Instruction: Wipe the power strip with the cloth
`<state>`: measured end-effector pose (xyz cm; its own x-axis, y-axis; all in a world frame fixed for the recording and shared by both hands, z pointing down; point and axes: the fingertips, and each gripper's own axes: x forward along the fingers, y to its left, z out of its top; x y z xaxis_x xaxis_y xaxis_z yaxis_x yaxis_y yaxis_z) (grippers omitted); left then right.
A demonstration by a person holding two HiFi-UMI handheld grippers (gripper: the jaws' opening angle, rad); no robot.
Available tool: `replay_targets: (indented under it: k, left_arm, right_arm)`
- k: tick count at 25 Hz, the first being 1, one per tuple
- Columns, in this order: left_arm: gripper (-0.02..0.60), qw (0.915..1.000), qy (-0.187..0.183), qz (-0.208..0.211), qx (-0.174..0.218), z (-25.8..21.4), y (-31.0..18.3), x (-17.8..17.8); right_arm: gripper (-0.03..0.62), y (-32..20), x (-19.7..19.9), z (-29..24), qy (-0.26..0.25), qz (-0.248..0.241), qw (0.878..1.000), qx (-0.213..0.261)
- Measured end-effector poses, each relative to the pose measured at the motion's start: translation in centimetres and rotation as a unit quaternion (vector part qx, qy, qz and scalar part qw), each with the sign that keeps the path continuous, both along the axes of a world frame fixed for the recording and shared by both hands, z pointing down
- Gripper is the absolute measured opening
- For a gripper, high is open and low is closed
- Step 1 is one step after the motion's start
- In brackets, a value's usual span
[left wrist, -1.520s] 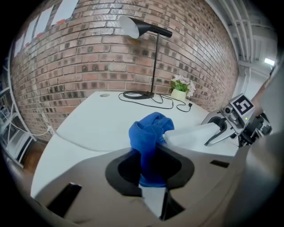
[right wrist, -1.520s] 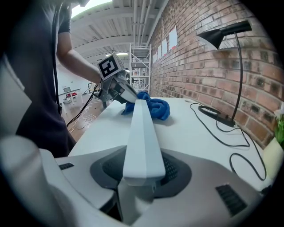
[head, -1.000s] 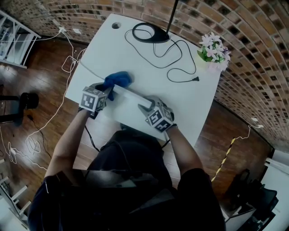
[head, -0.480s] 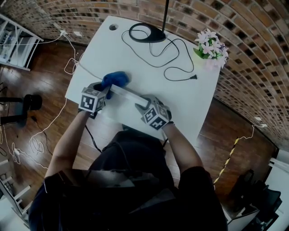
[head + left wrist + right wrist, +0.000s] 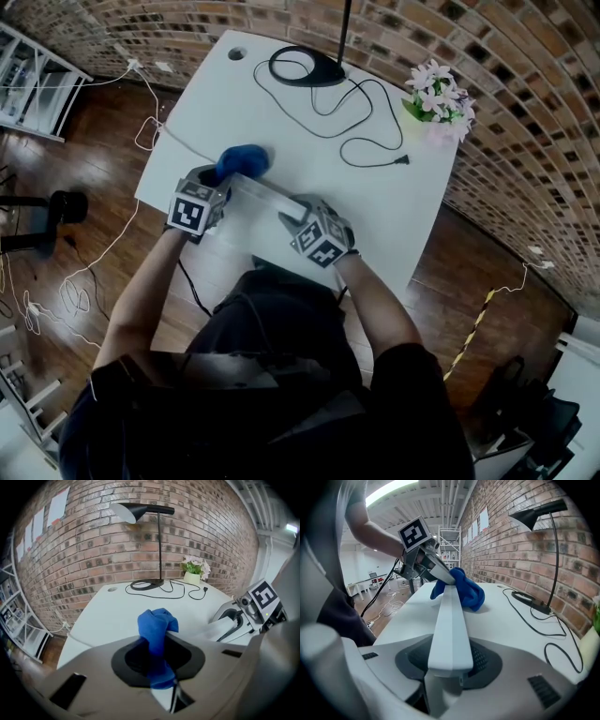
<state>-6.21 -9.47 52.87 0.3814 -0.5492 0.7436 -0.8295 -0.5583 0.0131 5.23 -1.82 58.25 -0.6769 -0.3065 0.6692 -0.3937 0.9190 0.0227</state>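
A long white power strip point(image 5: 267, 197) is lifted a little off the white table point(image 5: 281, 122). My right gripper point(image 5: 298, 217) is shut on its near end, and in the right gripper view the strip point(image 5: 451, 616) runs straight out from between that gripper's point(image 5: 449, 660) jaws. My left gripper point(image 5: 221, 180) is shut on a bunched blue cloth point(image 5: 242, 161), which lies against the strip's far end. In the left gripper view the cloth point(image 5: 157, 625) sticks up out of my left gripper point(image 5: 158, 665), with the strip point(image 5: 208, 631) and the right gripper point(image 5: 251, 609) to its right.
A black lamp base point(image 5: 309, 67) stands at the table's far edge, and its cable ends in a loose plug point(image 5: 405, 162). A pot of pink flowers point(image 5: 439, 98) sits at the far right corner. White cables point(image 5: 141, 131) trail off the left edge onto the wooden floor.
Almost nothing: both grippers keep their holds and the cloth stays at the strip's far end. The whole view has shifted slightly.
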Motion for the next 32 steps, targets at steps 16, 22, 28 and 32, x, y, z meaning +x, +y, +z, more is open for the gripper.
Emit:
replay_targets:
  k: [16,22,28,32]
  left_arm:
    - [0.069,0.982,-0.115,0.131,0.073,-0.2,2.3,2.6]
    - [0.071,0.9832,-0.094,0.15,0.046,0.2,3.3,6.6]
    - [0.072,0.9818,-0.103,0.145,0.065,0.2,3.6,6.7]
    - [0.072,0.9847,-0.08,0.141,0.064,0.0,4.3,8.2]
  right_arm:
    - [0.155,0.1,-0.3,0.0,0.002,-0.006,1.0,0.002]
    - [0.156,0.0,-0.2,0.1,0.001,-0.005,1.0,-0.007]
    - [0.156,0.0,-0.1,0.1,0.001,-0.006,1.0,-0.001]
    - [0.156,0.1,-0.1,0.0,0.001,-0.008,1.0,0.001]
